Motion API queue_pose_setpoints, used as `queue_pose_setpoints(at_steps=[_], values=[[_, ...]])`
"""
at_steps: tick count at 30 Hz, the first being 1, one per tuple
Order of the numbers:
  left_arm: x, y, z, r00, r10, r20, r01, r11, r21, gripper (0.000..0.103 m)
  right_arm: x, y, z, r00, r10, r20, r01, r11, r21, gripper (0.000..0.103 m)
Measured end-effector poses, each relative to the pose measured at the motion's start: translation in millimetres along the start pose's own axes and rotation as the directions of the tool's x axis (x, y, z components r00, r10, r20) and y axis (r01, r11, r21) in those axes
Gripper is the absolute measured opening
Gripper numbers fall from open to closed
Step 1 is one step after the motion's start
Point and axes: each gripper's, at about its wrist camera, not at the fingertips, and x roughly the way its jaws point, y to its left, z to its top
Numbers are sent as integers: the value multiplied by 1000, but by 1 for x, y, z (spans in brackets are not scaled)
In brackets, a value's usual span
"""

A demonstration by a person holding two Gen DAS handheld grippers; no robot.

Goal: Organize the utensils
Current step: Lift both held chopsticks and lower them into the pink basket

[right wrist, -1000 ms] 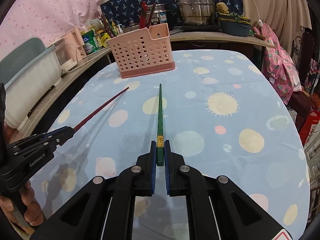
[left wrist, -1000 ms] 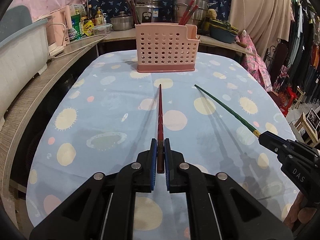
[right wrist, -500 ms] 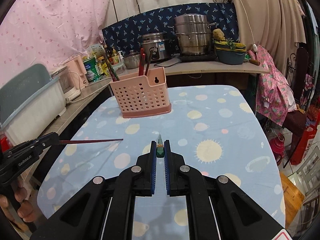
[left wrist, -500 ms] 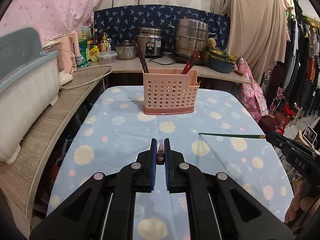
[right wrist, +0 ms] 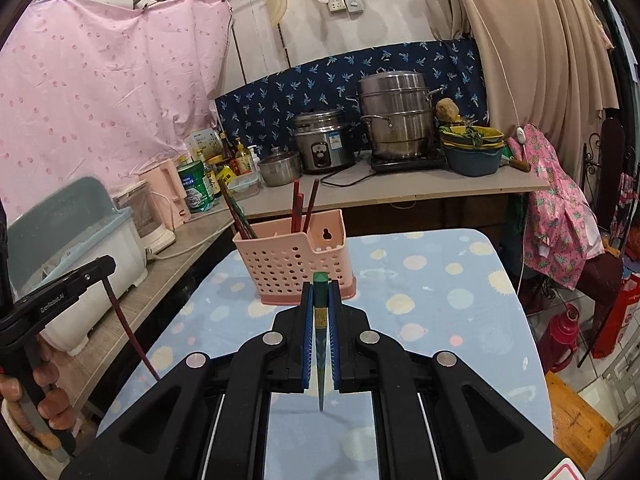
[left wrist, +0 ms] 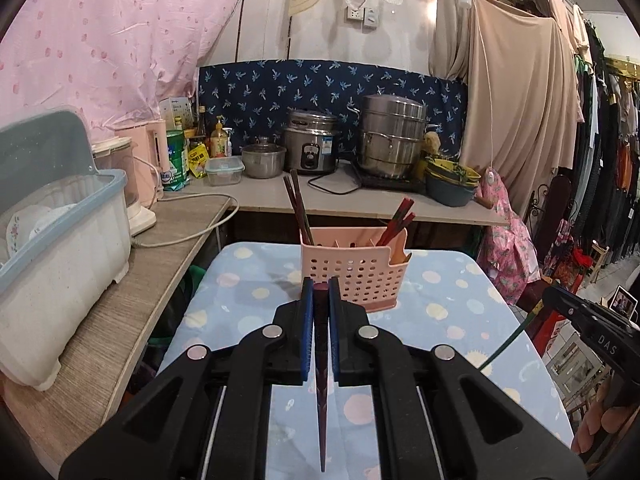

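Observation:
My left gripper [left wrist: 320,292] is shut on a dark red chopstick [left wrist: 321,380] that hangs tip down above the table. My right gripper [right wrist: 320,292] is shut on a green chopstick [right wrist: 321,344], also hanging tip down. A pink perforated utensil holder [left wrist: 356,270] stands at the far end of the blue dotted table [left wrist: 460,320], just beyond both grippers; it also shows in the right wrist view [right wrist: 294,260]. It holds several dark and red chopsticks [right wrist: 298,208]. The left gripper [right wrist: 60,292] with its red chopstick shows at the left of the right wrist view.
A wooden counter [left wrist: 120,300] runs along the left with a white dish box [left wrist: 52,256]. The back counter carries a rice cooker [left wrist: 312,148], a steel steamer pot [left wrist: 390,136] and bowls [left wrist: 450,184]. Clothes hang at the right [left wrist: 600,160].
Both grippers have risen and tilted up, so each chopstick swung from pointing forward to hanging tip down. The utensil holder now appears closer in front.

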Motion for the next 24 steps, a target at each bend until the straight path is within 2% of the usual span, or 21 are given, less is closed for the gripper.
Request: queue_pose_setpoints(at_steps=[12,24], values=[[15,2,79,990,-4,141,6,1000,-18,7,17,25,81,990,88,114,-86,996,-19,7],[56,3,161,968,2,250,5,1000,-27,7,77,51,177,969,126,212,-122,992,-31,7]])
